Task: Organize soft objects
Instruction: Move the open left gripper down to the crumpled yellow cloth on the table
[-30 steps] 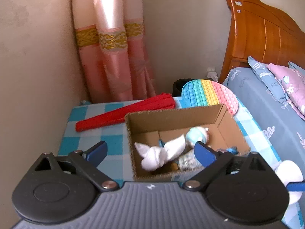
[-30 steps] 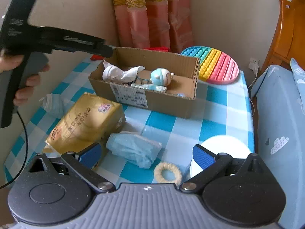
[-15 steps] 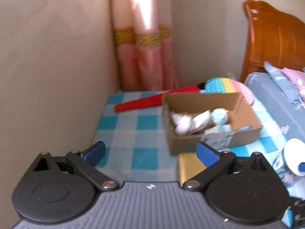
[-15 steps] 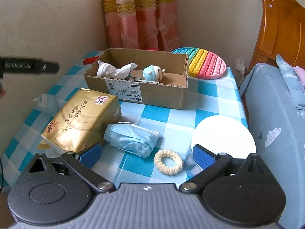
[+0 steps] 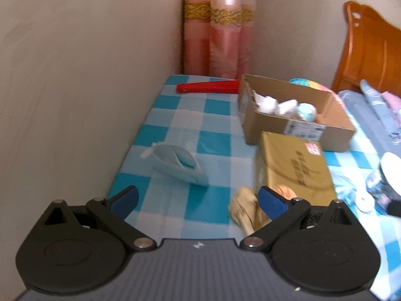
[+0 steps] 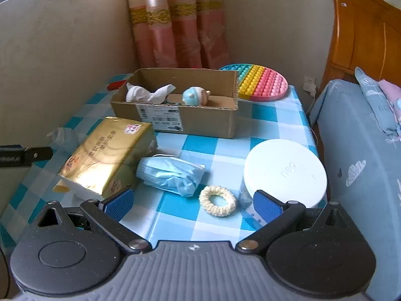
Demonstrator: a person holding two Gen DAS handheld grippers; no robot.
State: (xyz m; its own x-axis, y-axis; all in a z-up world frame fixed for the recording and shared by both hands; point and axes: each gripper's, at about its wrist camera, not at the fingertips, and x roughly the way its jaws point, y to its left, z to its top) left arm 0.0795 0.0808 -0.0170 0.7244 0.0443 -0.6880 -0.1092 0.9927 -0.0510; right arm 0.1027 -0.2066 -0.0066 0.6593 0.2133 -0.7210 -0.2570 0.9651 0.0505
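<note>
Both grippers, left (image 5: 198,198) and right (image 6: 193,202), hover over checked desk (image 6: 263,115), jaws released and empty; crumpled mask (image 5: 178,164) ahead of left.

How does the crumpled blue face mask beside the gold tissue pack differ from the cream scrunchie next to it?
The crumpled blue face mask is bigger than the cream scrunchie. The mask is a bunched, pleated sheet; the scrunchie is a ruffled ring with an open centre. The mask touches the gold tissue pack; the scrunchie lies apart. Both lie loose on the checked tablecloth, outside the cardboard box.
</note>
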